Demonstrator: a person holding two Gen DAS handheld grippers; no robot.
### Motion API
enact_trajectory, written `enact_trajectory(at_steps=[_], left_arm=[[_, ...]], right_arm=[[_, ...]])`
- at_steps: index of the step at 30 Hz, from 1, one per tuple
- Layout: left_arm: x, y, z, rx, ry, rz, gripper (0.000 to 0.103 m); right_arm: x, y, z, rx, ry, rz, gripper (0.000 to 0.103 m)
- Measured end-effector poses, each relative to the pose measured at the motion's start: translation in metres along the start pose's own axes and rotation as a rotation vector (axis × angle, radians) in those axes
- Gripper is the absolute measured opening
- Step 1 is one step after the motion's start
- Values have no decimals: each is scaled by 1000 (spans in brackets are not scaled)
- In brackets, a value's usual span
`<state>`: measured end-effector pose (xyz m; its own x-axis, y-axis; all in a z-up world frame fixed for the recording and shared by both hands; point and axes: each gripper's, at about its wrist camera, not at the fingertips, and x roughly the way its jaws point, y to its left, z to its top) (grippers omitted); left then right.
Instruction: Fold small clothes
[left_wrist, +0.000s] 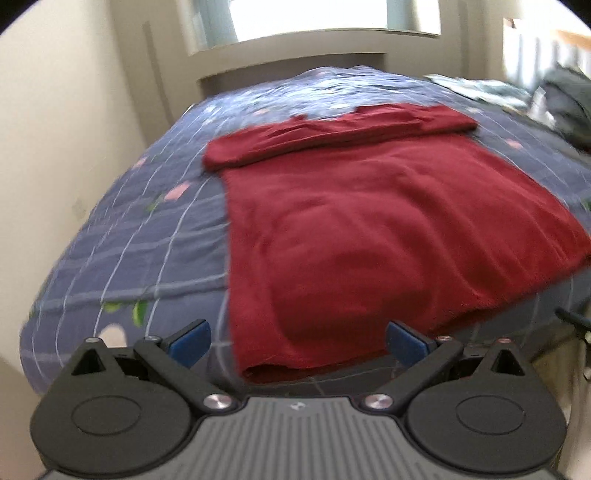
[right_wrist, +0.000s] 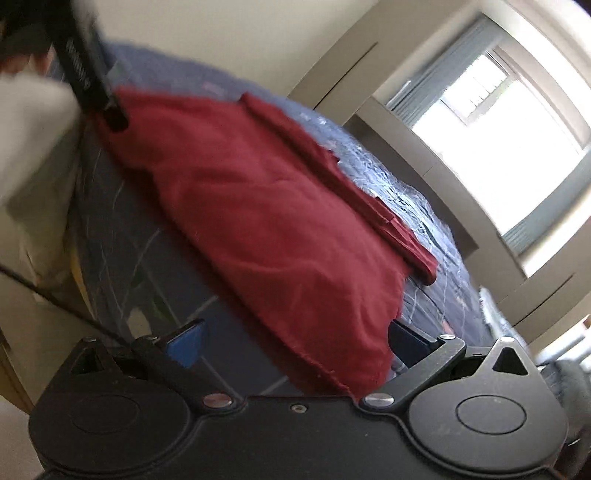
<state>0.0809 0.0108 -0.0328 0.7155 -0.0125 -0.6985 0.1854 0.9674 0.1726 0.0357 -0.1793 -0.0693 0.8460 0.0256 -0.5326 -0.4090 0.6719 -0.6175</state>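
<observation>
From my left wrist, the dark red garment (left_wrist: 369, 229) lies flat on the blue patterned bedspread (left_wrist: 140, 229), its far end folded over; my left gripper (left_wrist: 297, 341) gapes wide above its near hem. My right gripper (right_wrist: 295, 343) also stands spread, straddling the garment's corner.

A blue checked bedspread (left_wrist: 122, 236) covers the bed beneath a bright window (left_wrist: 306, 14), with pale walls (left_wrist: 55, 129) alongside.

Shirt (left_wrist: 369, 229) lies on bed (left_wrist: 129, 229), before window (left_wrist: 310, 14).
</observation>
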Motion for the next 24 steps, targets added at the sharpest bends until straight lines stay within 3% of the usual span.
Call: enact_trajectory(at_steps=[4, 8, 11, 14, 16, 18, 21, 24], left_arm=[[-3, -26, -4, 124, -24, 10, 103], [-4, -46, -8, 223, -28, 18, 103], [-4, -55, -10, 268, -30, 13, 103], [-5, -62, -10, 304, -32, 4, 103], [-4, -64, -10, 326, -36, -2, 103], [-5, -68, -12, 354, -42, -12, 103], [-5, -75, -12, 397, -56, -26, 103], [-6, -86, -10, 440, -94, -30, 103]], right_arm=[[11, 8, -1, -46, 42, -85, 102], [14, 6, -5, -49, 23, -152, 100], [11, 7, -8, -61, -17, -162, 86], [7, 12, -8, -83, -48, -148, 63], [4, 14, -8, -100, -71, -145, 27], [3, 15, -8, -109, -89, -142, 15], [-4, 10, -5, -88, -127, -119, 12], [-13, -12, 3, 42, -154, -62, 11]])
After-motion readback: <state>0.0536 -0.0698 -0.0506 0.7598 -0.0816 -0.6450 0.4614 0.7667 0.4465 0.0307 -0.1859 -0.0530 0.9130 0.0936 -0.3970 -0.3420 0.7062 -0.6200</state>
